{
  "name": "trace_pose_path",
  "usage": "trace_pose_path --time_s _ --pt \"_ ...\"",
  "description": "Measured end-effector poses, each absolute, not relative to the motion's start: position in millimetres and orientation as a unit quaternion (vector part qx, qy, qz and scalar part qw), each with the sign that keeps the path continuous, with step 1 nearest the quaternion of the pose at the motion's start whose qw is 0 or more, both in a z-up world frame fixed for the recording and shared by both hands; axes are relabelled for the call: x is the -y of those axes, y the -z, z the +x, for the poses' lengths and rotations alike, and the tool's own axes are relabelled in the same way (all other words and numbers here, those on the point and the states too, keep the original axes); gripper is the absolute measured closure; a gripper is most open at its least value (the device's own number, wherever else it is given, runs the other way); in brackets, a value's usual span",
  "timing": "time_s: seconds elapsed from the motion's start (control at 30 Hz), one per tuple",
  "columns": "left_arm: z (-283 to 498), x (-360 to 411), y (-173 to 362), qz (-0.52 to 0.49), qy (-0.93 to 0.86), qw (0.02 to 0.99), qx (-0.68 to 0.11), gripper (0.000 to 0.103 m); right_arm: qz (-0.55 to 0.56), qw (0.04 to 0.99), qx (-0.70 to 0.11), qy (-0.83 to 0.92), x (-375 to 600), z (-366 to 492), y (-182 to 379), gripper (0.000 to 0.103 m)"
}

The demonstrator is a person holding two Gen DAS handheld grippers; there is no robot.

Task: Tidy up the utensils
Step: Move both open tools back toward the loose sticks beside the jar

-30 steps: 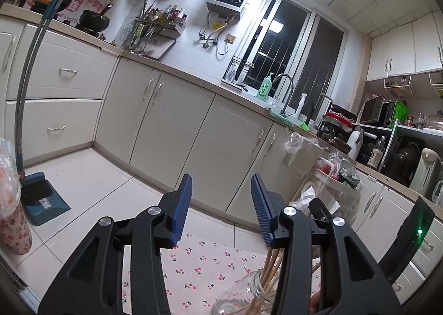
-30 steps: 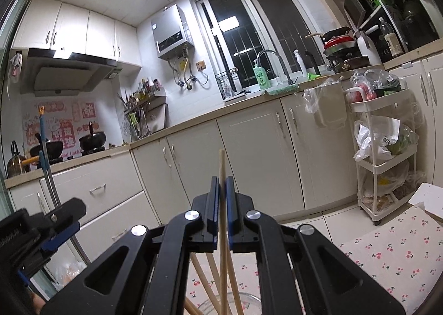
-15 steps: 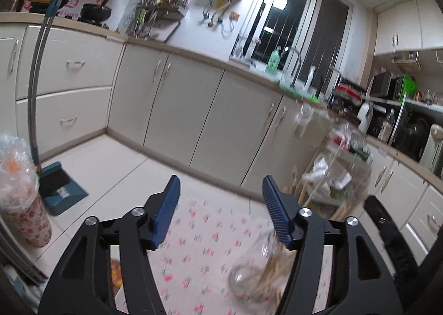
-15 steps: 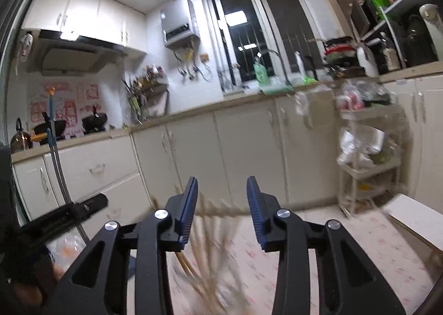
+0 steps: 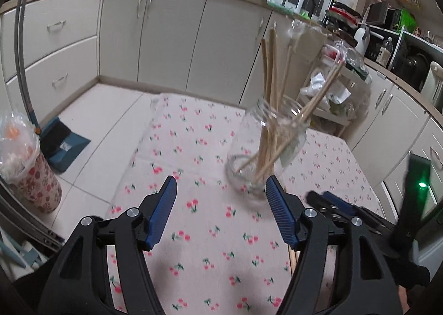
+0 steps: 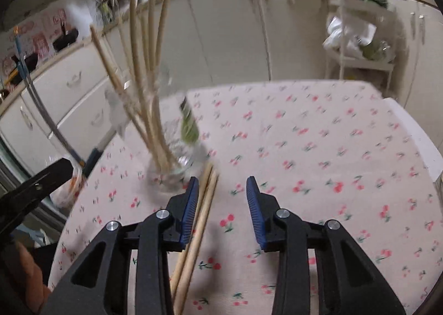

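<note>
Here, a glass jar (image 5: 265, 148) holding wooden chopsticks (image 5: 272, 85) stands on the cherry-print cloth (image 5: 199, 232) of the worktop. The left gripper (image 5: 221, 212) is just short of the jar, its jaws opening, wide apart, with nothing between them. The right gripper (image 6: 222, 211) has its jaws partly open and grips nothing; two loose chopsticks (image 6: 198, 220) lie on the cloth against its left jaw, tips near the jar.
</note>
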State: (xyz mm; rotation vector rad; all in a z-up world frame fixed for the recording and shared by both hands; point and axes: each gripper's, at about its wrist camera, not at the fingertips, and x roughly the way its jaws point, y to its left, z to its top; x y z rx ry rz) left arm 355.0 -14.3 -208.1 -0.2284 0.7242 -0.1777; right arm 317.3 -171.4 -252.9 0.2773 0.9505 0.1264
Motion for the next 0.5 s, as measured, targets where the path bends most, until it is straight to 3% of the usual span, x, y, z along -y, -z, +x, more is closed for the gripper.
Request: trace_pose_path --time_s 0.5 --pt "349.9 33.5 201.2 -0.083 0.092 0.920 -0.372 0.036 0.035 0.857 -0.511 -0.065 149.2 307.0 268.7 0.070"
